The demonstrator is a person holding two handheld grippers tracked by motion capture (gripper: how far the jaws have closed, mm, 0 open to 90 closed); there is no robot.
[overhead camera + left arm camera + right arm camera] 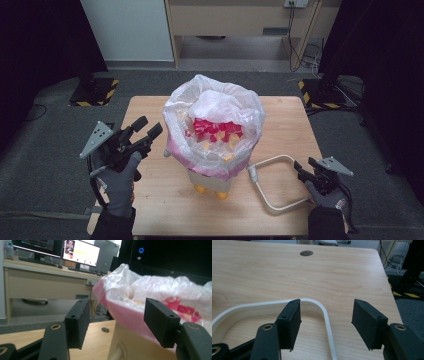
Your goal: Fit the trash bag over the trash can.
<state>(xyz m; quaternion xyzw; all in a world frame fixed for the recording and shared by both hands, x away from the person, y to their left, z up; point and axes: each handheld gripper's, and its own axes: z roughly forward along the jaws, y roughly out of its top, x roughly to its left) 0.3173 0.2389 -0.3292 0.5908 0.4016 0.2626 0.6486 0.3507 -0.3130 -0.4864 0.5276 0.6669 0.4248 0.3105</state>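
- The bin (215,175) stands at the centre of the high view on the bench (165,210), lined with a pink-and-clear bag (220,107) holding red and yellow pieces (217,130).
- Its white handle (272,182) lies flat on the bench, lower right of that frame.
- The left tool (142,131), centre left, is spread and holds nothing; in the left gripper view the bag (140,290) sits just ahead.
- The right tool (299,169), lower right, is spread, its jaws either side of the handle's bend (322,312).
- Judged step: grasp handle and bag. Close squarely on the handle's bend, and pinch the bag's loose rim, not its contents.
- No readable brand or label; the screens' text is too small.
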